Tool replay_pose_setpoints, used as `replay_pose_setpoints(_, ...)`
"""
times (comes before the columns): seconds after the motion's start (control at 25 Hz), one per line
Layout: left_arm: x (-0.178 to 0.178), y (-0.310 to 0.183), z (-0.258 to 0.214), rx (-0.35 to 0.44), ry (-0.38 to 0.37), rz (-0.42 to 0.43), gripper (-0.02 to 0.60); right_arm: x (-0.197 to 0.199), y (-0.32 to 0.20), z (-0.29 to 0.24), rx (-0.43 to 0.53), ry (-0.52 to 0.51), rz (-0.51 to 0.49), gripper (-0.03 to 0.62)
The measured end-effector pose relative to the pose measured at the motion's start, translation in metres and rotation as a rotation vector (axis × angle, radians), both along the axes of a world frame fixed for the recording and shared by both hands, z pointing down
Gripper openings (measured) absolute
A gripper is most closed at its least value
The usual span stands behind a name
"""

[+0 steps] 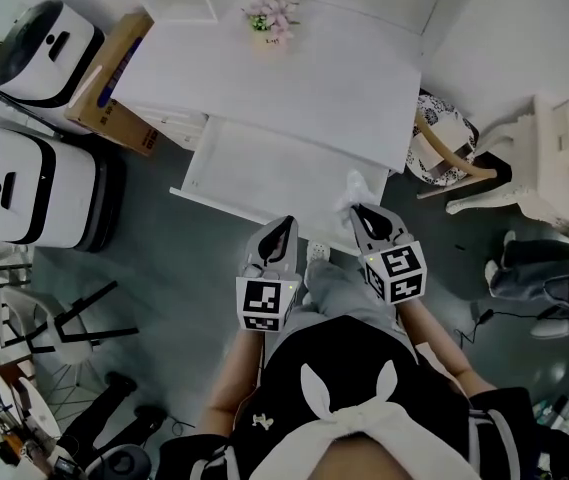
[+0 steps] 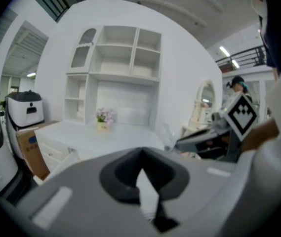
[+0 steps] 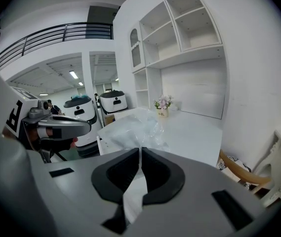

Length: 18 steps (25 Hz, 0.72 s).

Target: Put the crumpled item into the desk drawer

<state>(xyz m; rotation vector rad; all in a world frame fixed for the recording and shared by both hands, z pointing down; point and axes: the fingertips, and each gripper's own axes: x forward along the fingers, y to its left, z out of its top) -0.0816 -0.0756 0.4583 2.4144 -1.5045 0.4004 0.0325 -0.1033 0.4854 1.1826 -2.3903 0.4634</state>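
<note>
The white desk [image 1: 304, 83] has its drawer [image 1: 264, 163] pulled out toward me. My right gripper [image 1: 357, 211] is shut on a crumpled clear plastic item [image 1: 352, 188], which it holds over the drawer's front right corner. In the right gripper view the plastic [image 3: 133, 128] bunches just ahead of the closed jaws of the right gripper [image 3: 140, 150]. My left gripper [image 1: 282, 226] hovers at the drawer's front edge, jaws together, with nothing held. In its own view the left gripper [image 2: 141, 155] faces the desk, with the right gripper [image 2: 199, 141] off to its right.
A small vase of pink flowers [image 1: 272, 16] stands at the back of the desk below a white shelf unit [image 2: 115, 58]. Two white robots [image 1: 34, 183] and a cardboard box [image 1: 114, 83] stand left of the desk. A chair [image 1: 444, 148] is on its right.
</note>
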Motion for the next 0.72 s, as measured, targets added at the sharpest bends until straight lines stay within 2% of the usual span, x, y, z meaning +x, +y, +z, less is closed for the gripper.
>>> replay_pose_setpoints(0.72, -0.002, -0.018, 0.021, -0.049, 0.0, -0.001, 0.005, -0.004, -0.017, 0.039, -0.074, 0.035, -0.023, 0.009)
